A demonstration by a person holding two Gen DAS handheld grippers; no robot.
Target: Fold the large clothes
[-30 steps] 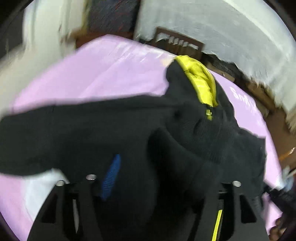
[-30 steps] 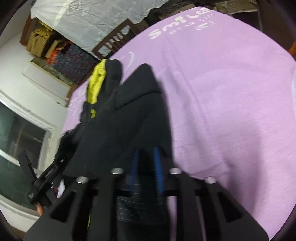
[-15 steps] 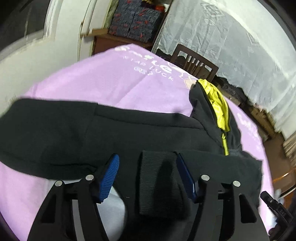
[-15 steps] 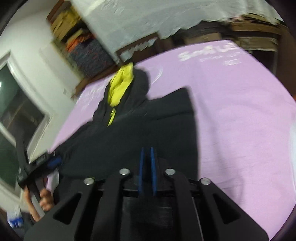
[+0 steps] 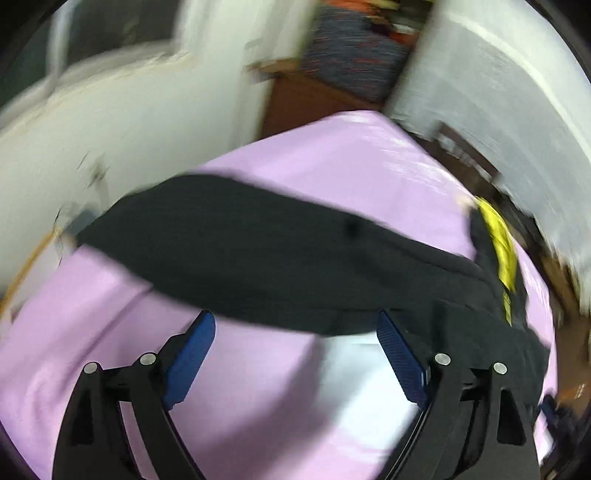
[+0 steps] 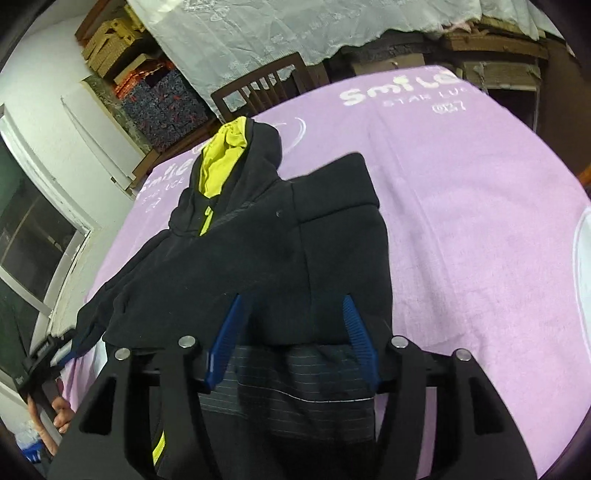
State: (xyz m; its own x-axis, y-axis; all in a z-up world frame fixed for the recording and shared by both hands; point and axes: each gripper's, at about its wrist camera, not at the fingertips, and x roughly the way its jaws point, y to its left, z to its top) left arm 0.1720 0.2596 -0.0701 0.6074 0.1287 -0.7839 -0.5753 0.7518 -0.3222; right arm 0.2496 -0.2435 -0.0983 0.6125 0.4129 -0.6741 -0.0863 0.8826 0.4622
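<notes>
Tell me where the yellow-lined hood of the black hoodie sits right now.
In the right wrist view, the yellow-lined hood lies upper left on the purple sheet, nearest the wooden chair.

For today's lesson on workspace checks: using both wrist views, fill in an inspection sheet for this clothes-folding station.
Surface: purple cloth with white lettering covers the table.
Job's things: black hoodie with yellow hood lining lies on the cloth; one sleeve folded over the body, the other sleeve stretched out to the side.
Clutter: nothing seen on the cloth besides the hoodie.
Grippers: left claw open, holding nothing; right claw open over the hoodie's hem.
Cables: nothing seen.
Surroundings: wooden chair, white lace curtain, stacked boxes, window.
</notes>
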